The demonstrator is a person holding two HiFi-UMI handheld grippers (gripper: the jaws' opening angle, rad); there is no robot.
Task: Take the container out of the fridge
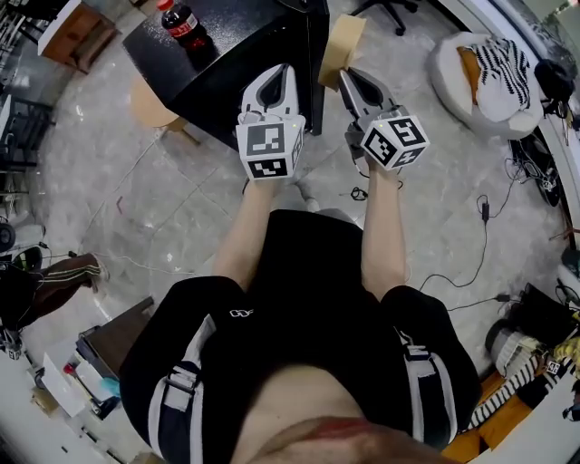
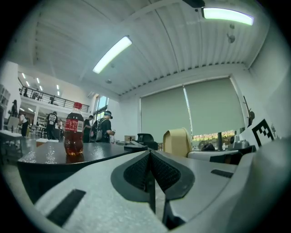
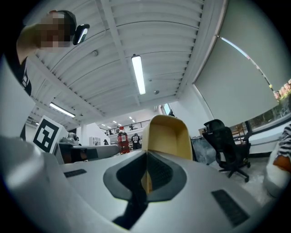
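- A red-capped soda bottle (image 1: 184,23) is seen upright at the far left corner of the dark tabletop (image 1: 231,68).
- The left gripper (image 1: 276,74) is held before the tabletop's near edge; its jaws are pressed together, and nothing is caught between them.
- The right gripper (image 1: 352,80) is held just beside it and pointed at a tan chair back (image 1: 341,41); its jaws are likewise pressed together on nothing.
- A white beanbag (image 1: 471,63) topped by a striped cloth (image 1: 503,68) is seen on the floor (image 1: 181,199) at far right.
- The container cannot be made out in any view.
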